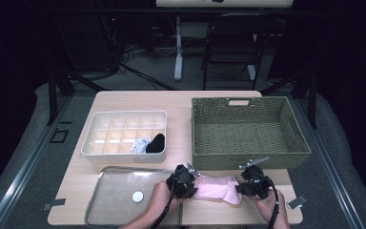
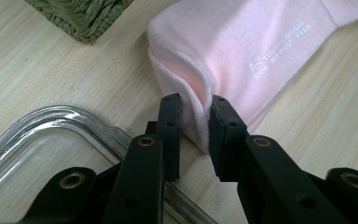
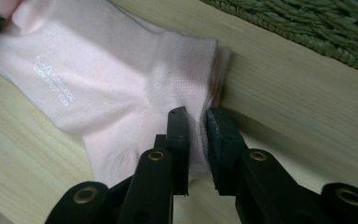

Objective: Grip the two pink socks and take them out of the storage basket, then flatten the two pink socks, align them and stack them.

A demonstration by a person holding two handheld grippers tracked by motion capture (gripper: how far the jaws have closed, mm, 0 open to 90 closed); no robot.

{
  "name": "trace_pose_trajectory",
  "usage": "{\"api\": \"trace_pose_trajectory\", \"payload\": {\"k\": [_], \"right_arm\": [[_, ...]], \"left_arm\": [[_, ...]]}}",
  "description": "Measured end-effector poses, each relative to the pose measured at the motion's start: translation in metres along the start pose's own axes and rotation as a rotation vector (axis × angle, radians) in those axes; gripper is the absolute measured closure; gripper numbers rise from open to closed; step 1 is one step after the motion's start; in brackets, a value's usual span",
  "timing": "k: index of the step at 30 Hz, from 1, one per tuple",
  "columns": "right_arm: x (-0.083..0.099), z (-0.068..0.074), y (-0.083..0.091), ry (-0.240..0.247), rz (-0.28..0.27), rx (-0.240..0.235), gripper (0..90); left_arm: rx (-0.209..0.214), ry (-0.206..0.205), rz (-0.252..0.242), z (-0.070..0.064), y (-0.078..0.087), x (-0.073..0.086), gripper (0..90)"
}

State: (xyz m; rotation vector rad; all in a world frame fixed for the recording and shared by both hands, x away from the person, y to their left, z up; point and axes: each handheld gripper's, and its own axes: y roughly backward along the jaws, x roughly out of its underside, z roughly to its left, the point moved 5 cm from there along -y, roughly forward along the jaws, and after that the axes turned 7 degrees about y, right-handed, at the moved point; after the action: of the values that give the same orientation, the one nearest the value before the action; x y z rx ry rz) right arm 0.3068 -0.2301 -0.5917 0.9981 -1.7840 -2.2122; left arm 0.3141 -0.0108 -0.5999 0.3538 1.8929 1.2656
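One pink sock [image 1: 216,188] lying flat on the wooden table [image 1: 138,102], near the front edge, stretched btw both grippers. Could be a pair stacked, the edge in the right gripper view looks layered, can't say for sure.

Left gripper [image 1: 185,182] is clamped on the toe end; in the left gripper view a fold of the fabric [image 2: 242,51] sits pinched btw the 2 black jaws. Right gripper [image 1: 253,185] has the other end, by the cuff, w/ the sock's edge [image 3: 121,84] squeezed btw its jaws too. So both tongs are grasping the sock, one at each end. Small white lettering on the sock, too tiny to read properly.

Other stuff, counted:
- 1 green woven basket [image 1: 248,157] right behind the sock
- 1 white divided organizer box [image 1: 124,116] back left, w/ 2 rolled items in its front right cells: 1 black [image 1: 156,143], 1 whitish patterned [image 1: 140,144]
- 1 clear lid [image 1: 119,195] w/ a round white knob [image 1: 137,196], front left, just beside the left gripper
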Motion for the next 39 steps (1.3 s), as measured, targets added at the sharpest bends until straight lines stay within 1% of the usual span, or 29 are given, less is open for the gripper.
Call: {"api": "trace_pose_trajectory", "payload": {"k": [1, 2, 4, 7, 8, 9, 10, 11, 13, 14, 16, 17, 21, 22, 23, 26, 29, 32, 34, 36, 37, 38, 39], "right_arm": [[0.0, 0.0, 0.0, 0.0, 0.0, 0.0, 80.1], [-0.001, 0.001, 0.003, -0.01, -0.012, -0.005, 80.2], [-0.001, 0.001, 0.006, -0.004, -0.014, 0.001, 80.2], [-0.001, 0.002, 0.008, -0.008, -0.012, 0.001, 80.2], [-0.002, 0.002, 0.009, -0.011, -0.025, -0.011, 80.2], [-0.002, 0.002, 0.009, -0.011, -0.025, -0.011, 80.2], [-0.002, 0.002, 0.012, -0.022, -0.034, -0.024, 80.2], [-0.003, 0.003, 0.013, -0.032, -0.046, -0.027, 80.3], [-0.003, 0.003, 0.015, -0.029, -0.052, -0.037, 80.2], [-0.004, 0.004, 0.017, -0.039, -0.07, -0.054, 80.3], [-0.004, 0.004, 0.019, -0.04, -0.068, -0.061, 80.3], [-0.005, 0.005, 0.02, -0.047, -0.079, -0.071, 80.4], [-0.007, 0.009, 0.022, -0.043, -0.095, -0.09, 80.4], [-0.007, 0.01, 0.023, -0.036, -0.094, -0.094, 80.4], [-0.008, 0.012, 0.025, -0.031, -0.104, -0.104, 80.4], [-0.009, 0.015, 0.026, -0.028, -0.106, -0.1, 80.4], [-0.01, 0.018, 0.026, -0.016, -0.107, -0.114, 80.4], [-0.01, 0.018, 0.026, -0.016, -0.105, -0.107, 80.4], [-0.008, 0.013, 0.026, -0.029, -0.097, -0.092, 80.4], [-0.007, 0.011, 0.025, -0.033, -0.097, -0.092, 80.4], [-0.006, 0.01, 0.026, -0.041, -0.101, -0.102, 80.4], [-0.006, 0.01, 0.026, -0.041, -0.101, -0.102, 80.4], [-0.007, 0.011, 0.028, -0.052, -0.123, -0.118, 80.4]], "left_arm": [[0.002, 0.004, -0.002, 0.0, 0.0, 0.0, 76.4], [0.007, 0.007, -0.003, 0.0, 0.0, 0.0, 76.9], [0.012, 0.011, -0.008, 0.0, 0.0, 0.0, 77.1], [0.01, 0.009, -0.009, 0.0, 0.0, 0.0, 77.2], [0.011, 0.009, -0.01, 0.0, 0.0, 0.0, 77.3], [0.011, 0.009, -0.01, 0.0, 0.0, 0.0, 77.4], [0.015, 0.013, -0.011, 0.0, 0.0, 0.0, 77.5], [0.017, 0.013, -0.01, 0.0, 0.0, 0.0, 77.5], [0.019, 0.013, -0.011, 0.001, 0.0, 0.0, 77.5], [0.023, 0.017, -0.012, 0.001, 0.0, 0.0, 77.5], [0.027, 0.021, -0.012, 0.001, 0.0, 0.0, 77.6], [0.028, 0.022, -0.012, 0.001, 0.0, 0.0, 77.7], [0.026, 0.018, -0.014, 0.001, 0.0, 0.0, 78.1], [0.026, 0.018, -0.015, 0.001, 0.0, 0.0, 78.1], [0.026, 0.018, -0.015, 0.001, 0.0, 0.0, 78.3], [0.026, 0.018, -0.016, 0.001, 0.0, 0.0, 78.3], [0.027, 0.02, -0.017, 0.001, 0.0, 0.0, 78.2], [0.027, 0.019, -0.019, 0.002, 0.0, 0.0, 78.9], [0.024, 0.022, -0.021, 0.002, 0.001, 0.0, 79.9], [0.023, 0.022, -0.026, 0.002, 0.001, 0.0, 80.5], [0.021, 0.021, -0.029, 0.001, 0.002, 0.0, 80.7], [0.021, 0.021, -0.029, 0.001, 0.002, 0.0, 80.7], [0.021, 0.022, -0.031, 0.001, 0.001, 0.0, 80.7]]}}
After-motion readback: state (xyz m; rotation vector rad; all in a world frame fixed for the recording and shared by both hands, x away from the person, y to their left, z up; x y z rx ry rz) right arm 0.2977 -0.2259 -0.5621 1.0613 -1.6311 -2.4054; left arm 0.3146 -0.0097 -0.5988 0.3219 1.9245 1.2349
